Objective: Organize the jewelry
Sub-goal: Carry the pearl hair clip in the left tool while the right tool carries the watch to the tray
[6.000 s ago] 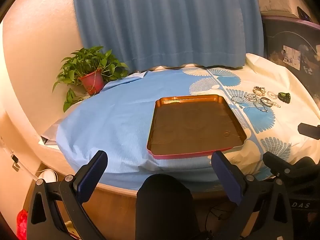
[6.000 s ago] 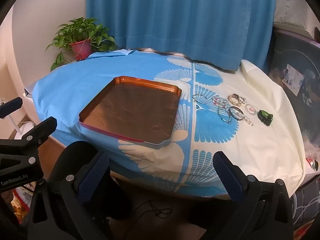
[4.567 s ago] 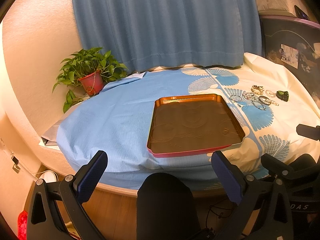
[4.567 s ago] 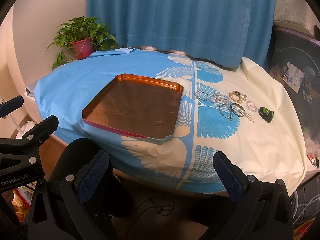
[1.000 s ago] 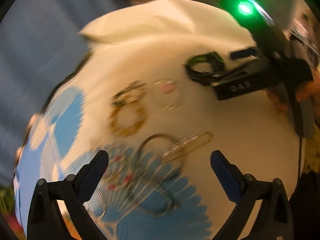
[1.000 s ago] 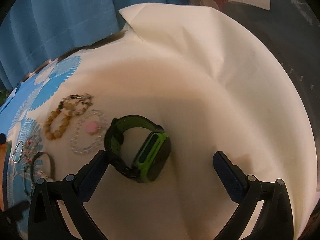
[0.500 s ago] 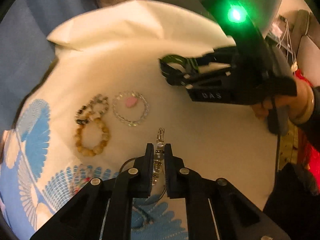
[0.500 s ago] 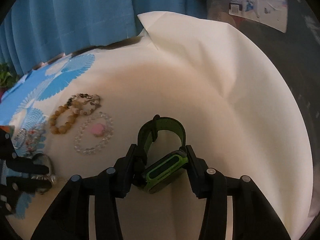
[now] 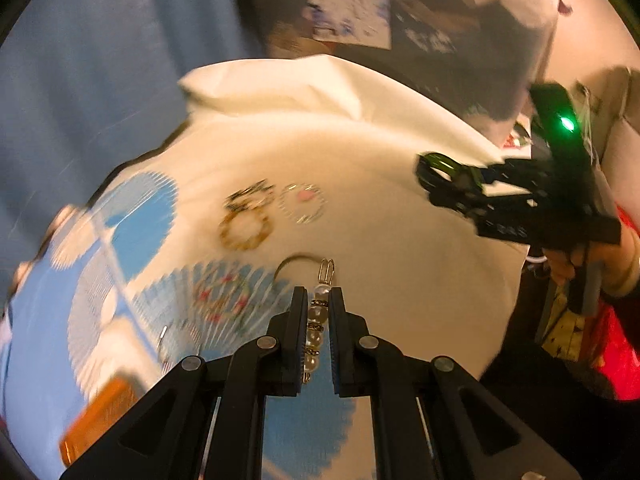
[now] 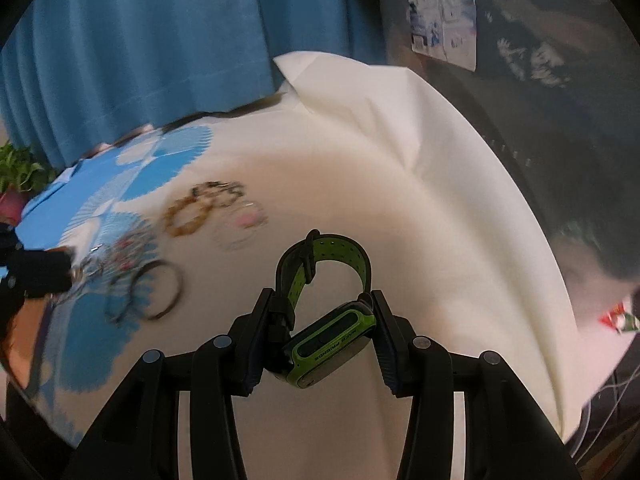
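In the left wrist view my left gripper (image 9: 317,298) is shut on a pearl hair clip (image 9: 316,320), held above the cloth with its gold clasp sticking out past the fingertips. The right wrist view shows my right gripper (image 10: 323,300) shut on a green and black watch (image 10: 330,338), lifted off the cream cloth with its strap looping forward. The same watch (image 9: 440,168) and right gripper appear at the right of the left view. On the cloth lie an amber bead bracelet (image 9: 245,231), a clear bead bracelet with a pink charm (image 9: 302,203) and dark bangles (image 10: 158,290). The orange tray's corner (image 9: 100,416) shows low left.
A blue curtain (image 10: 160,40) hangs behind the round table, whose cloth (image 10: 400,184) is cream with blue fan prints. A potted plant (image 10: 16,180) stands at the far left. A person's hand (image 9: 592,264) holds the right gripper; dark clutter lies past the table's right edge.
Both grippers closed from wide open: the left onto the pearl hair clip, the right onto the watch. Both then rose off the cloth with their items and drew back.
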`<state>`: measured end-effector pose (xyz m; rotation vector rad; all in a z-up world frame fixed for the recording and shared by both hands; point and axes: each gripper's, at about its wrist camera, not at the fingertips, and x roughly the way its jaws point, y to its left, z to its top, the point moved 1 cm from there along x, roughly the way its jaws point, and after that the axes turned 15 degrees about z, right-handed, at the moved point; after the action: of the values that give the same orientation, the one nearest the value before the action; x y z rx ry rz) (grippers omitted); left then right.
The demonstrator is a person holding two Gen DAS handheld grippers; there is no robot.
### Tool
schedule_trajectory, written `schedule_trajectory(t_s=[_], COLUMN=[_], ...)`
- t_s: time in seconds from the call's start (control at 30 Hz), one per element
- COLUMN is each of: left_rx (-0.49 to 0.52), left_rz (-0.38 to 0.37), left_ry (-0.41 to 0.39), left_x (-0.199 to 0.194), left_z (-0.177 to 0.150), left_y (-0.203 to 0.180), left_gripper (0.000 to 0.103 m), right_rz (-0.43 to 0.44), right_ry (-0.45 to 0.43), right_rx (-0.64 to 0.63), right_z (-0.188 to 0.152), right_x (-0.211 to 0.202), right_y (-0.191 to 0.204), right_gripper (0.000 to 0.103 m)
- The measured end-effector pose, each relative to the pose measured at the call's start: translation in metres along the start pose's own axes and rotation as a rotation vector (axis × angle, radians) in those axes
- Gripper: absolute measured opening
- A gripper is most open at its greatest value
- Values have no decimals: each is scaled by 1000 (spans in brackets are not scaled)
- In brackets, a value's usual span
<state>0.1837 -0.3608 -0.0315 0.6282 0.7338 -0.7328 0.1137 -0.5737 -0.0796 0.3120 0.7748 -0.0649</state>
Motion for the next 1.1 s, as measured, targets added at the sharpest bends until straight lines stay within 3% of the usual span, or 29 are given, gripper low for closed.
schedule_trajectory(t_s=[0.23,0.5,0.77,1.1], left_rx=[-158,-279,-362,-429], left_rz=[89,204,281,302], left_ry=[-2,-8,-27,-37], left_x=[-67,-132,-169,-168], left_z=[-71,-151,-193,-219], left_y=[37,67,92,128], left_gripper=[8,8,8,8], right_rz=[29,139,222,277], right_ry=[-9,50,98,135], right_rx=[-26,-68,-158,-272], right_z=[-40,-85,-103,-100], right_x=[-44,-53,-45,-34], right_y=[75,177,268,341], right_gripper=[47,47,47,47])
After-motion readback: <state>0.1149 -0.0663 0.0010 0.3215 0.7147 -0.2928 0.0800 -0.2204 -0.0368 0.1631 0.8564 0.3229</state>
